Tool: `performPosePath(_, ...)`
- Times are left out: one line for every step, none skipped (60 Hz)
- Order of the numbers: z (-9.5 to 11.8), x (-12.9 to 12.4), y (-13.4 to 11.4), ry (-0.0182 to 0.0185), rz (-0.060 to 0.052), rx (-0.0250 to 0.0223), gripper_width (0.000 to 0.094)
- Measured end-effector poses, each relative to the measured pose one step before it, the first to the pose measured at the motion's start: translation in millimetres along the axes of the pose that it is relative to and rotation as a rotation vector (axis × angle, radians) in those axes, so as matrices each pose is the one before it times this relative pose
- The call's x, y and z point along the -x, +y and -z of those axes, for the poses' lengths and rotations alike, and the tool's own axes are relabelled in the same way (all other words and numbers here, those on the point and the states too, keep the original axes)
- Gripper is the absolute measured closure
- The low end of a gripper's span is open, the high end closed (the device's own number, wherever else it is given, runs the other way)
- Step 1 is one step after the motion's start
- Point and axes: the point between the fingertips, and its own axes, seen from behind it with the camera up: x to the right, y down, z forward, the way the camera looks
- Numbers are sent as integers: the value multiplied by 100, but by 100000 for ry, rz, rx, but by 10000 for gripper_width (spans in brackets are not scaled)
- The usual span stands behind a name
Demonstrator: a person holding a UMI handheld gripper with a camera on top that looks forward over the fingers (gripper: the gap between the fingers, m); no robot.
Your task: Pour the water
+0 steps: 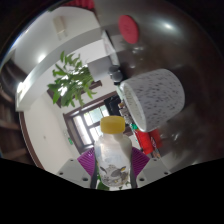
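Tool (113,168) with two pale grey fingers, purple pads (86,160) on inner faces, dark housing beneath

Clear plastic bottle (112,160) (yellow cap); speckled, perhaps stone-like matt cup (155,98); glossy leaves (68,78).

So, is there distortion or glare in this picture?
Gripper view: strong fisheye bending, the room's lines curve around the middle; bright window light washes out the area beside the plant; the bottle between the fingers is soft and close; the speckled cup looks clearer.
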Motion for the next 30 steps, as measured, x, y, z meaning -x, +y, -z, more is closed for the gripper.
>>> performPosePath(70, 240, 212, 25, 2636, 217, 474)
performPosePath(83, 257, 280, 206, 3224, 499, 476)
performPosePath(68, 254, 357, 399, 4226, 923, 474)
performPosePath(35, 277, 365, 648, 5226, 1086, 477)
performPosePath(829, 288, 402, 349, 6393, 1090, 477)
performPosePath(-109, 178, 395, 1473, 6636, 1360, 476)
performPosePath(-603, 227, 500, 2521, 6885, 1307, 477)
performPosePath(-30, 205, 298, 1581, 7639, 1654, 476)
performPosePath(14, 260, 163, 1659, 7941, 1369, 477)
performPosePath(-154, 159, 8, 1818, 8232, 992, 478)
performPosePath(8, 248, -182, 1680, 8493, 689, 478)
performPosePath(448, -50, -245, 536, 8950, 361, 477)
performPosePath(-80, 231, -385, 1549, 8745, 364, 476)
performPosePath(552, 116, -416, 870, 8779, -568, 477)
performPosePath(89, 321, -596, 2473, 8159, 842, 477)
performPosePath(-273, 191, -435, 2734, 7992, -274, 478)
performPosePath(-28, -169, -809, 2518, 8040, -234, 477)
performPosePath(297, -614, -1131, 1954, 8258, -638, 475)
performPosePath(-228, -79, -514, 3204, 7209, -413, 476)
performPosePath(60, -440, -667, 2489, 7083, -591, 475)
performPosePath(240, -792, -839, 1787, 6874, -1027, 475)
performPosePath(-67, -1053, -180, 1978, 6320, -1869, 475)
performPosePath(-151, 189, -446, 2790, 5019, -536, 473)
performPosePath(-86, -538, -645, 2221, 5260, -910, 474)
performPosePath(-55, -587, -514, 2082, 5052, -738, 475)
performPosePath(-126, -598, -368, 2067, 4642, -450, 476)
performPosePath(-176, -635, -262, 2094, 4046, -367, 478)
performPosePath(-159, -733, -209, 2083, 3546, -175, 476)
performPosePath(-101, -1203, -87, 1722, 3273, 48, 476)
performPosePath(-415, -1442, 539, 1743, 2794, -598, 476)
